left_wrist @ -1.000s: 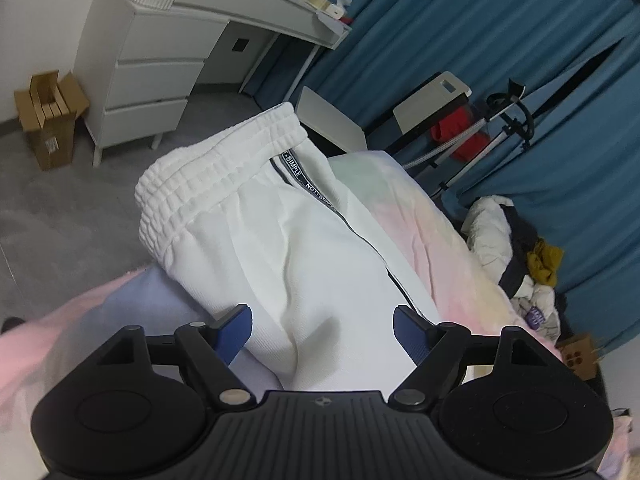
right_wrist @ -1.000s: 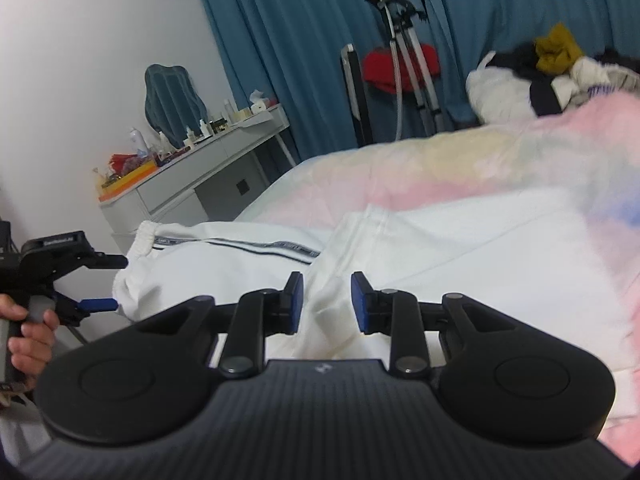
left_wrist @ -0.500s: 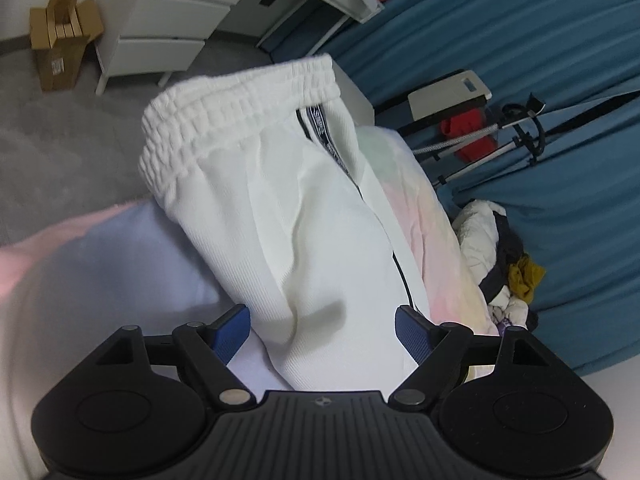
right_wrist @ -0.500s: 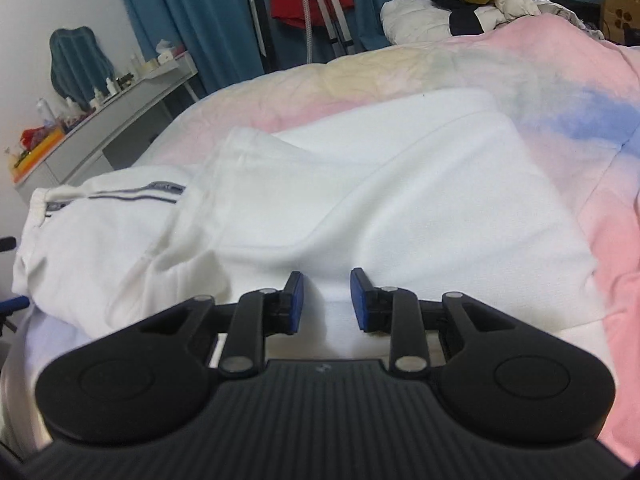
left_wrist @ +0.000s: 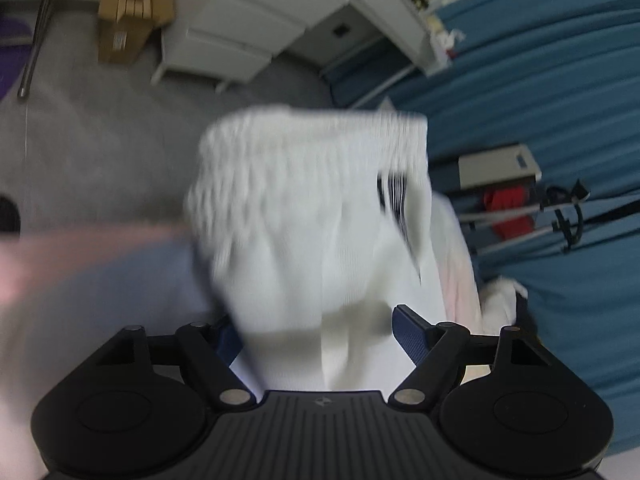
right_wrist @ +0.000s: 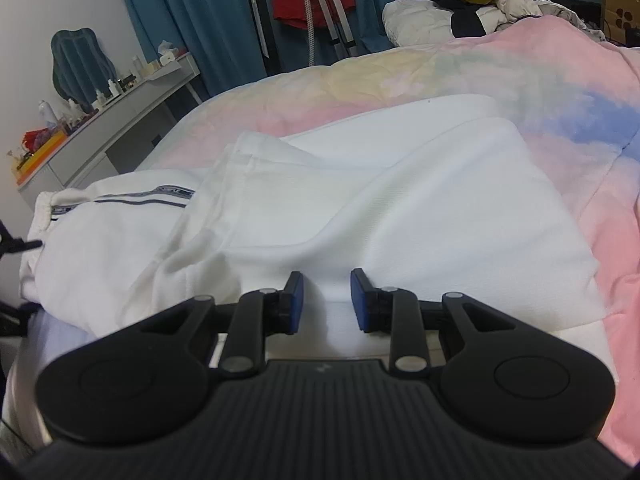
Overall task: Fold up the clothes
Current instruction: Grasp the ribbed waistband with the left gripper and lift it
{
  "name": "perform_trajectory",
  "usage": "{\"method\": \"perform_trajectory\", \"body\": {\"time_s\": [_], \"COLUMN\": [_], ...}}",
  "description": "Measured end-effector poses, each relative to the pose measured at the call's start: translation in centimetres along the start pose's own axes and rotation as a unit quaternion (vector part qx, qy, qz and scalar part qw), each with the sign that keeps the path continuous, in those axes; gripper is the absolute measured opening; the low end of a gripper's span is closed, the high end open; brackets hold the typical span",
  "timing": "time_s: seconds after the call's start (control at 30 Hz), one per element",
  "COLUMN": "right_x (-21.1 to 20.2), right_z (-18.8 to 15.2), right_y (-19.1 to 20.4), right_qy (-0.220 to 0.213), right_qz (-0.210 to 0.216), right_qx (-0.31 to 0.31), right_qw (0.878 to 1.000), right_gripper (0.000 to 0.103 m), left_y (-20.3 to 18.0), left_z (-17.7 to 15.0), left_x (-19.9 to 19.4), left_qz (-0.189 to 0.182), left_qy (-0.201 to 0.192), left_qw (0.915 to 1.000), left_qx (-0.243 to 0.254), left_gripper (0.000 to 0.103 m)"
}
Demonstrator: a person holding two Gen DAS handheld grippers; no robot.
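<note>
Left tool (left_wrist: 320,330) has swung over the trousers' (left_wrist: 320,216) waistband.

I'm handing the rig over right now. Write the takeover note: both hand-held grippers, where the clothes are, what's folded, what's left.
Left hand-held gripper: jaws wide open, white fabric between them, nothing clamped; that view is motion-blurred.
Right hand-held gripper: jaws partly open, low over the near edge of the white trousers, not pinching.
The trousers lie on the pastel duvet, waistband at the left end towards the desk, leg part doubled over the middle.
Done: looks like one fold laid over.
Left: probably bring the waistband end over, then square the edges. More clothes sit in the pile at the far side of the bed.
</note>
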State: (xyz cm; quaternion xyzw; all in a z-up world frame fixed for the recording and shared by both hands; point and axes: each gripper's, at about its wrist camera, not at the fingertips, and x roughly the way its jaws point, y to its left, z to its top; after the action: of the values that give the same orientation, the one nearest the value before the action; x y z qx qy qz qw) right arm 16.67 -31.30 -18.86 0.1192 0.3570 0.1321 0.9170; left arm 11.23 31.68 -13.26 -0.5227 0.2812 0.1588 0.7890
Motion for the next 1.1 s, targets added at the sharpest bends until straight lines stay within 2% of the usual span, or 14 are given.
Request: {"method": "perform_trajectory", "body": {"time_s": [0.03, 0.07, 0.1, 0.13, 0.23, 0.33, 0.4, 0.53, 0.67, 0.7, 0.87, 0.97, 1.07, 1.1], "right_x": [-0.1, -0.3, -0.4, -0.6, -1.0, -1.4, -1.7, -2.5, -5.3, -6.0, -9.4, -10.3, -10.6, -10.6], "right_z": [0.0, 0.1, 0.1, 0.2, 0.3, 0.4, 0.5, 0.8, 2.1, 2.5, 4.1, 4.2, 4.0, 3.9], "right_y": [-0.1, -0.3, -0.4, -0.6, -1.0, -1.5, -1.8, -2.6, -5.0, -5.6, -8.9, -11.9, -14.9, -15.7], "right_qy": [-0.003, -0.006, -0.008, -0.011, -0.019, -0.028, -0.033, -0.047, -0.086, -0.095, -0.141, -0.149, -0.157, -0.159], "right_qz": [0.001, 0.003, 0.004, 0.005, 0.01, 0.014, 0.016, 0.02, 0.01, 0.007, -0.007, -0.012, 0.0, 0.006], "right_qx": [0.003, 0.007, 0.01, 0.013, 0.023, 0.033, 0.04, 0.055, 0.086, 0.093, 0.133, 0.178, 0.231, 0.247], "right_qw": [1.0, 1.0, 1.0, 1.0, 0.999, 0.999, 0.999, 0.997, 0.993, 0.991, 0.981, 0.972, 0.96, 0.956], "right_gripper": [0.027, 0.027, 0.027, 0.027, 0.027, 0.027, 0.027, 0.03, 0.03, 0.03, 0.03, 0.03, 0.03, 0.03], "left_y": [-0.3, -0.8, -1.3, -1.8, -3.3, -5.1, -7.9, -14.5, -20.6, -21.9, -26.3, -27.1, -25.9, -25.3], "left_z": [0.2, 0.2, 0.2, 0.2, 0.3, 0.0, -1.7, -7.2, -14.6, -16.7, -27.3, -34.1, -40.9, -42.9], "left_x": [0.0, -0.1, -0.3, -0.4, -0.9, -1.9, -4.3, -7.5, -9.2, -9.1, -7.0, -4.4, -1.3, -0.4], "left_qz": [-0.005, -0.014, -0.023, -0.032, -0.058, -0.089, -0.126, -0.179, -0.22, -0.229, -0.251, -0.249, -0.239, -0.233], "left_qy": [-0.009, -0.016, -0.024, -0.032, -0.056, -0.084, -0.118, -0.161, -0.191, -0.193, -0.18, -0.163, -0.114, -0.098], "left_qw": [0.9999, 0.9994, 0.9986, 0.9974, 0.9916, 0.9808, 0.963, 0.9263, 0.8884, 0.8812, 0.8608, 0.8384, 0.8183, 0.8088], "left_qx": [0.01, 0.026, 0.041, 0.056, 0.101, 0.153, 0.207, 0.29, 0.355, 0.366, 0.405, 0.457, 0.51, 0.531], "left_gripper": [0.07, 0.06, 0.045, 0.038, 0.023, 0.019, 0.019, 0.018, 0.018, 0.018, 0.019, 0.018, 0.018, 0.018]}}
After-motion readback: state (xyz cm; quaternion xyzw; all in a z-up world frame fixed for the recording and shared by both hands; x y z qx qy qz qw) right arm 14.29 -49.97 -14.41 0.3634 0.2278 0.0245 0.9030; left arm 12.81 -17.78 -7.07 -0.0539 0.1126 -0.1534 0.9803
